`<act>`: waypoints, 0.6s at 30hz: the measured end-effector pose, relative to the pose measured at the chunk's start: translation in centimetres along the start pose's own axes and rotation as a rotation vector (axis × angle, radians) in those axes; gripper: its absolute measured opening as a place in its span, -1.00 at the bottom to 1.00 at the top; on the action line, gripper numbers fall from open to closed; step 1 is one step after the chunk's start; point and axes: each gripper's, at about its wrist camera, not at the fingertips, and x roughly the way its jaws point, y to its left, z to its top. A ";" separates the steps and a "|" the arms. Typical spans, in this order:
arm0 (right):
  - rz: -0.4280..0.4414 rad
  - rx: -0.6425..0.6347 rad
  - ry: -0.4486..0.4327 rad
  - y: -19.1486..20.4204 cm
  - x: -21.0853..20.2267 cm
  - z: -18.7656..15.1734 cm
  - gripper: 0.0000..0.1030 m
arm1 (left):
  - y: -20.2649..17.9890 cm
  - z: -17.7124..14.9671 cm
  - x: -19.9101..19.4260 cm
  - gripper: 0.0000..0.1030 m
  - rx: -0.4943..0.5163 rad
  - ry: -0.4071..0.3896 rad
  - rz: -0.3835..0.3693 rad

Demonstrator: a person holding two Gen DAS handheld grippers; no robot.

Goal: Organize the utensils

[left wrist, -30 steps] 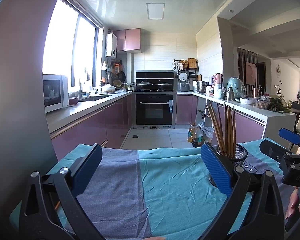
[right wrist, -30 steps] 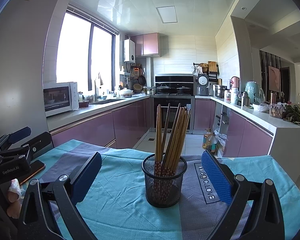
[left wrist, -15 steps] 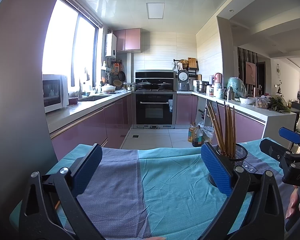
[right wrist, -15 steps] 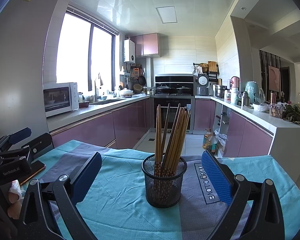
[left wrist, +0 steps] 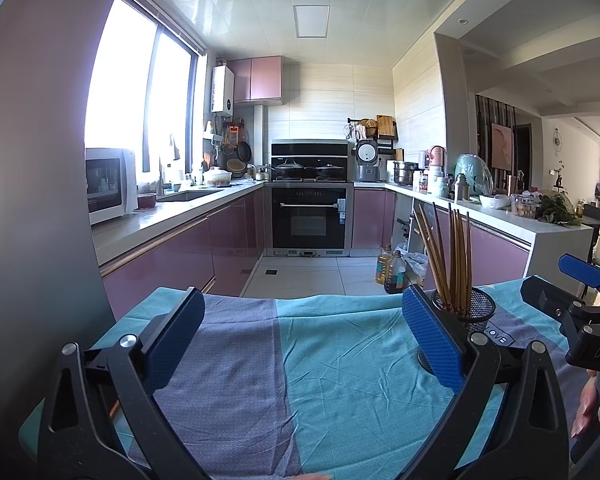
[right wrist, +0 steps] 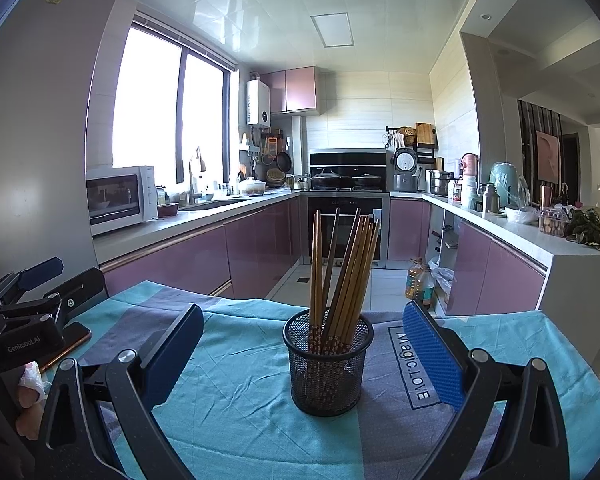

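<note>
A black mesh cup (right wrist: 327, 364) stands upright on the teal and grey tablecloth (right wrist: 236, 392), holding several wooden chopsticks (right wrist: 342, 268). My right gripper (right wrist: 304, 344) is open, its blue pads either side of the cup and a little nearer than it. In the left wrist view the same cup (left wrist: 466, 312) with chopsticks (left wrist: 448, 256) sits partly behind the right blue pad. My left gripper (left wrist: 300, 332) is open over bare cloth (left wrist: 320, 380), nothing between its fingers. Each gripper shows at the edge of the other's view.
A phone-like flat object (right wrist: 70, 340) lies under the left gripper at the table's left edge. Beyond the table's far edge are the kitchen floor, purple cabinets (right wrist: 180, 260), an oven (left wrist: 310, 216) and oil bottles (right wrist: 420, 282). A hand (left wrist: 596, 412) holds the right gripper.
</note>
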 end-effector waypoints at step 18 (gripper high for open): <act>-0.003 0.002 -0.005 0.2 0.1 0.2 0.88 | -0.2 0.0 0.0 0.89 -0.001 -0.001 0.002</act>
